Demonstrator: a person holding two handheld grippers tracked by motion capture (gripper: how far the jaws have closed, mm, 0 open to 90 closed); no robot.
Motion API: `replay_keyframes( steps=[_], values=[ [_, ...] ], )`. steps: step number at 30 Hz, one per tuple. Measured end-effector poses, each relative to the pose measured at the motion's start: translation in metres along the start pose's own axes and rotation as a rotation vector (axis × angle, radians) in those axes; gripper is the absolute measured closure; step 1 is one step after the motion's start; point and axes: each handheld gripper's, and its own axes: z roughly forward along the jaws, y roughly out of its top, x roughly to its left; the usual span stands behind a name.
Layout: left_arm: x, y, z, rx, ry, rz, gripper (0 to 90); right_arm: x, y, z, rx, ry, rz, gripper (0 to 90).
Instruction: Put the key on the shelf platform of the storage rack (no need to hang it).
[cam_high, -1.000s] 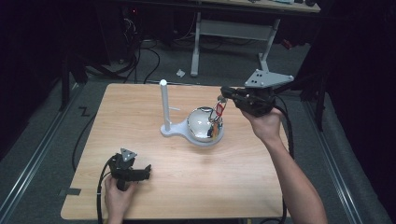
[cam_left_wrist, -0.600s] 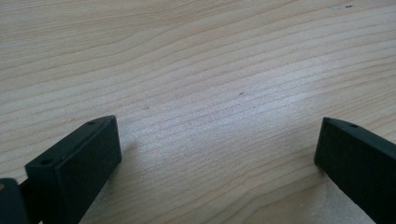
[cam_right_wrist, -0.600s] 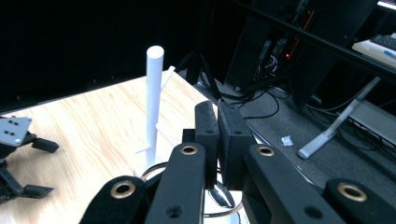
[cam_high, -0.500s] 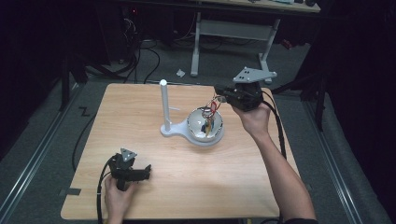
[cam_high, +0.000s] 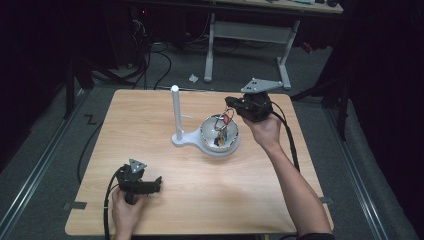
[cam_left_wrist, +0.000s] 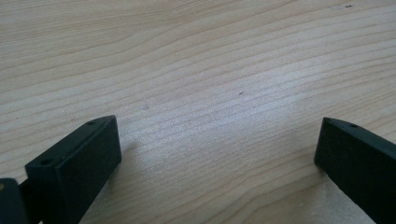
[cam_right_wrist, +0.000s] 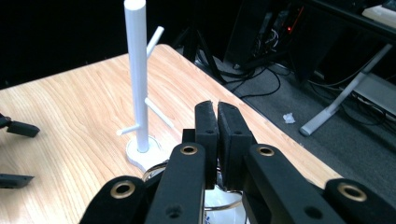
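Right gripper (cam_high: 231, 107) held over the far rim of the white bowl (cam_high: 220, 142), jaws pressed together, something small with red and yellow hanging under them, left gripper (cam_high: 156, 182) low on the wooden table (cam_high: 150, 125), jaws wide apart, holding nothing, white stand (cam_high: 176, 115) just beside the bowl.

White bowl (cam_high: 220, 135) on stand base right of upright white post (cam_high: 176, 112), coloured wiry bits (cam_high: 223, 125) inside
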Motion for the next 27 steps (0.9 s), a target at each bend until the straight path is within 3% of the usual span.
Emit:
replay_keyframes(
  steps=[9, 12, 16, 17, 19, 27],
  values=[
    [0.0, 0.0, 0.0, 0.0, 0.0, -0.002, 0.7, -0.005, -0.009, 0.012, 0.023, -0.009, 0.023, 88.0],
    [-0.001, 0.0, 0.0, 0.002, 0.011, -0.024, 0.7, -0.005, -0.014, 0.016, 0.043, -0.01, 0.029, 88.0],
    [-0.001, 0.0, 0.0, 0.0, 0.009, -0.021, 0.7, -0.005, -0.021, 0.024, 0.062, -0.004, 0.04, 87.9],
    [0.001, 0.0, 0.0, 0.001, -0.002, 0.008, 0.7, -0.004, -0.024, 0.026, 0.068, -0.002, 0.041, 87.9],
    [-0.001, 0.0, 0.0, -0.001, 0.007, -0.012, 0.7, -0.003, -0.028, 0.031, 0.08, 0.002, 0.048, 87.9],
    [-0.001, 0.0, 0.0, -0.002, 0.007, -0.014, 0.7, 0.002, -0.04, 0.043, 0.093, 0.031, 0.061, 87.9]
  ],
)
